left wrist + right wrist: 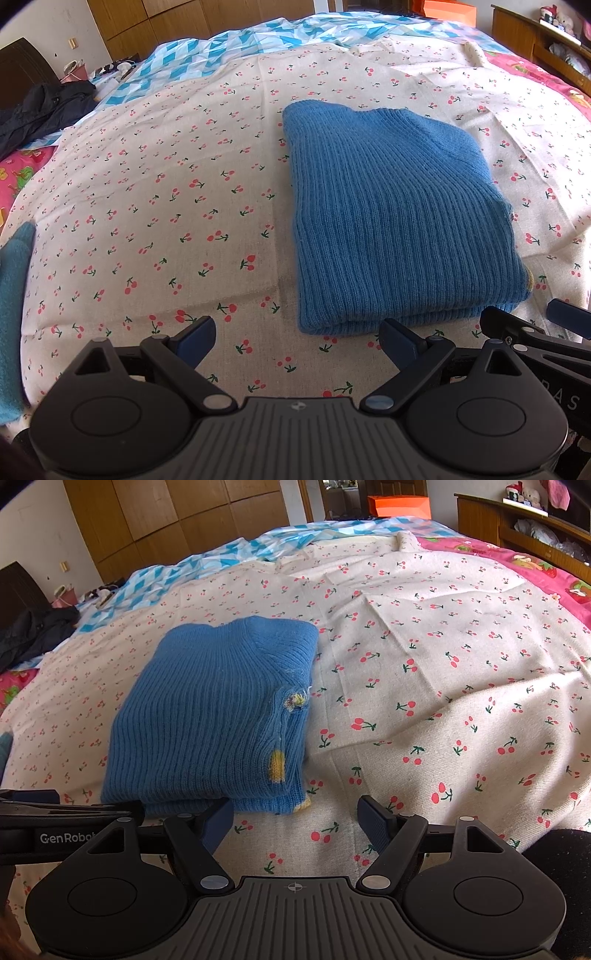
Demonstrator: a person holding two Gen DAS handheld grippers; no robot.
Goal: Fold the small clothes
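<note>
A blue ribbed sweater (384,221) lies folded into a neat rectangle on a bed, resting on a cream sheet (155,206) printed with small red cherries. A yellow patch (277,763) shows at the sweater's right edge. Just in front of its near edge, both tools hang over the sheet. The left gripper (297,341) has its jaws spread, nothing between them. The right gripper (295,818) is likewise spread and empty. A teal cloth (13,317) sits at the far left. Beyond lie a blue diamond-patterned cover (229,55) and wooden wardrobes (155,520).
</note>
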